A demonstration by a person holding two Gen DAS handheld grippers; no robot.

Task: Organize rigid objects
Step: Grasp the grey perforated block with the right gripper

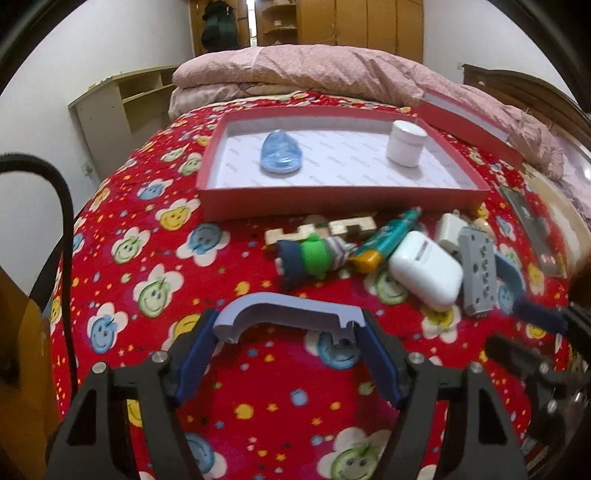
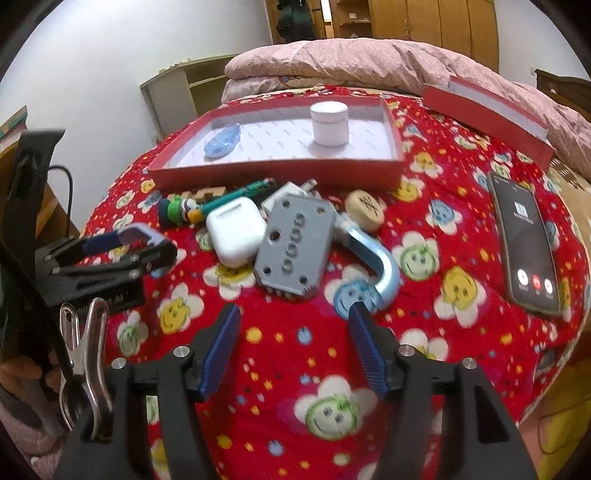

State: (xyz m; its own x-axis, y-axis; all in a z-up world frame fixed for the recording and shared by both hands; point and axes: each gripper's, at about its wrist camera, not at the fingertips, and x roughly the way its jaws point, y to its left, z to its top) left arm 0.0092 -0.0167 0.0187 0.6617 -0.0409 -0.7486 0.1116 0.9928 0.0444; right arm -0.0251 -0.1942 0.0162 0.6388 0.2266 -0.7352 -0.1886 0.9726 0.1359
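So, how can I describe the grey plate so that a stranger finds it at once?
Start from the red box on the flowered blanket; a pile of small things lies just before it. The grey plate is in that pile, beside the white earbud case. It alone is flat, grey and full of round holes.

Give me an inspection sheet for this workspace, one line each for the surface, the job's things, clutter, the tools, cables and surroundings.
Surface: bed under a red blanket with smiley flowers.
Job's things: red tray holds a blue piece and a white jar; in front of it a pile with a white case, a grey block, a hook, a wooden disc, markers and wooden bits.
Clutter: phone with its screen lit; red lid behind it.
Tools: left tool shut on a lilac bracket; right tool open, empty, one finger by the hook.
Cables: black cable at left.
Surroundings: pink quilt, shelf, wardrobes.
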